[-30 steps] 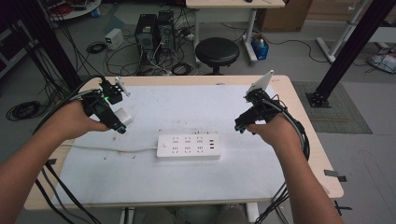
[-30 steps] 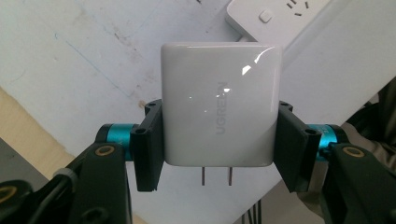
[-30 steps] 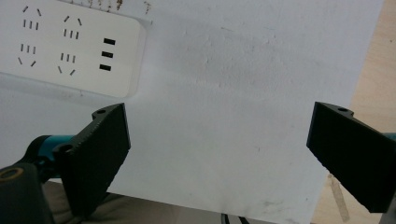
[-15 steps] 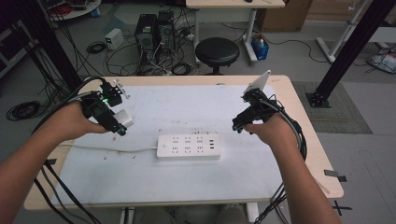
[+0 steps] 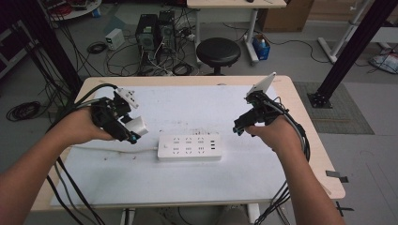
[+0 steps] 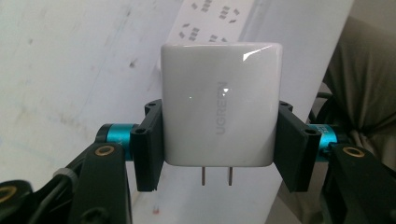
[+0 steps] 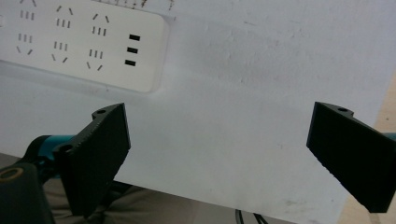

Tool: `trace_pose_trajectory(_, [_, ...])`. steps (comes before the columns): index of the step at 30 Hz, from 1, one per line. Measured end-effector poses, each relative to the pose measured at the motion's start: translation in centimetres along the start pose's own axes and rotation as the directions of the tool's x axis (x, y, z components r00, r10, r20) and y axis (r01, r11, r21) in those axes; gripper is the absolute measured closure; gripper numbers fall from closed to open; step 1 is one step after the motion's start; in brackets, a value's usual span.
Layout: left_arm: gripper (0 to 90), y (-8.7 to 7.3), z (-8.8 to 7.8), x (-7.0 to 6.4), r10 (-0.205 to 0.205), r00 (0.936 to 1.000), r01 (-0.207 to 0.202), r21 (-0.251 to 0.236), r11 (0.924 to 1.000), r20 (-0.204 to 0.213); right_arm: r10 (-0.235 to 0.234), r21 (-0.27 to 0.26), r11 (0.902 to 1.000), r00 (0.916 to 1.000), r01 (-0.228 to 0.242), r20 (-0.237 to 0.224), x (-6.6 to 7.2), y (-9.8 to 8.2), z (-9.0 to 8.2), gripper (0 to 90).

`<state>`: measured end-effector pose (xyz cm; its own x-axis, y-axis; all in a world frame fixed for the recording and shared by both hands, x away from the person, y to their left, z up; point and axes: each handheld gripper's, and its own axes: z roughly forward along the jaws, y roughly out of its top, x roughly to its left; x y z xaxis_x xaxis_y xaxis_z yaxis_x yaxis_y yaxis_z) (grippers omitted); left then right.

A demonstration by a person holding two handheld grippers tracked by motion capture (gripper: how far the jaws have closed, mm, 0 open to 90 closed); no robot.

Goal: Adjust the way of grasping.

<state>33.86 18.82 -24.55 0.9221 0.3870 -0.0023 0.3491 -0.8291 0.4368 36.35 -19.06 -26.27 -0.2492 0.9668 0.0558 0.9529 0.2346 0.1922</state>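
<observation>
On the white-topped bench [image 5: 187,187], the left gripper [image 5: 123,127] hovers above the left side with its jaws clamped on a white charger [image 6: 219,105], the white power strip [image 5: 189,147] lies at the centre, and the right gripper [image 5: 243,124] holds its empty jaws wide apart just right of the strip.

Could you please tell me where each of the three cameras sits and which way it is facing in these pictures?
High view: fixed above the person's side, looking forward and down on the table; both forearms, the left gripper and the right gripper show.
Left gripper view: rides on that gripper, looking along its jaws, clamped on a white charger with its prongs toward the camera.
Right gripper view: rides on the right gripper, looking down past open, empty jaws at the tabletop.
Shared: the white power strip appears in all three views.
</observation>
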Motion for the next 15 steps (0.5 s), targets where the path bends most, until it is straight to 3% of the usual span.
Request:
trace_pose_trajectory(3, [42.6,0.3,0.3,-0.2,0.045,0.9982,-0.043,-0.049,0.9979,0.04,0.002,-0.005,1.0,0.9999,-0.002,-0.016,-0.2,-0.1,-0.1,5.6])
trace_pose_trajectory(6, [42.6,0.5,0.7,-0.4,0.1,0.9925,-0.092,-0.109,0.9898,0.07,0.013,0.0,0.9999,0.9996,-0.013,-0.026,-0.4,-0.2,0.0,5.6])
trace_pose_trajectory(7, [42.6,0.6,0.9,-0.4,0.11,0.9905,-0.099,-0.129,0.9866,0.082,0.024,0.01,0.9997,0.9983,-0.024,-0.053,-0.5,-0.2,0.0,5.5])
trace_pose_trajectory(12, [42.6,1.0,1.7,-0.5,0.14,0.9846,-0.119,-0.185,0.9756,0.105,0.047,0.003,0.9989,0.9945,-0.047,-0.093,-0.6,-0.4,0.1,5.6])
trace_pose_trajectory(15, [42.6,1.3,2.4,-0.8,0.164,0.9799,-0.139,-0.195,0.9708,0.114,0.073,-0.003,0.9973,0.9855,-0.074,-0.153,-0.8,-0.7,0.4,5.7])
